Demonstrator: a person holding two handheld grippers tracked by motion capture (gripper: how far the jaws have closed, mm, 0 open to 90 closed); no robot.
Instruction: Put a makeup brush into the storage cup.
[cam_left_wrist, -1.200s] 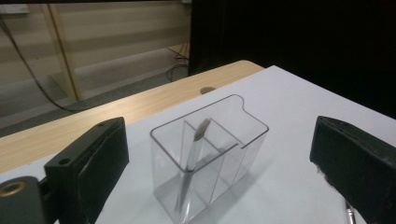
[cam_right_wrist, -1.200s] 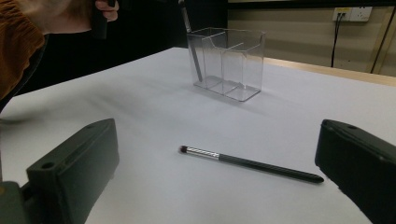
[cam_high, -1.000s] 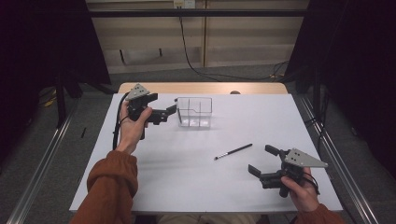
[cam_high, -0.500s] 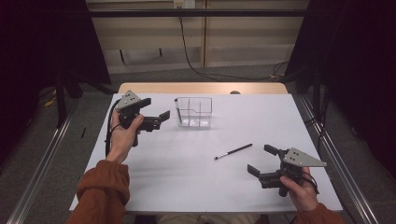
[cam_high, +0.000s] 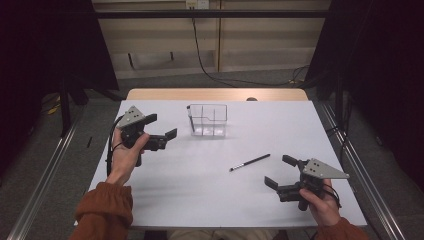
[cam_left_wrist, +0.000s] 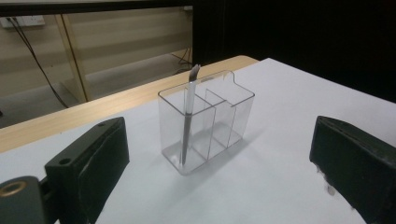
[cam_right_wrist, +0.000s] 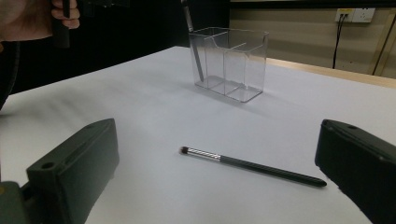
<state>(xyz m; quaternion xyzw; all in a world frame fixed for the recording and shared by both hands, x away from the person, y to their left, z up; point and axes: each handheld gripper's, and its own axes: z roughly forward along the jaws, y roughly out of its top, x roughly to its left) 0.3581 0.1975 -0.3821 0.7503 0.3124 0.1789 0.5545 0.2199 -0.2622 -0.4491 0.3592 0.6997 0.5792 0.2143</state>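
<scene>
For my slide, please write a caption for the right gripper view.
Open right gripper facing a makeup brush lying on the white table.

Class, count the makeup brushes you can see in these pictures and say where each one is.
2. One slim black-handled makeup brush lies flat on the white table; another slim dark brush stands in an end compartment of the clear plastic organiser.

Clear glossy plastic three-compartment organiser (cam_left_wrist: 205, 123), smooth-walled, ahead of the left tool (cam_high: 161, 139). Slim black brush (cam_right_wrist: 252, 165), glossy handle, ribbed silver metal ferrule, between the right tool's jaws. White matt surface (cam_high: 210, 175), pale wood far edge. Tool jaws: matt black plastic.
</scene>
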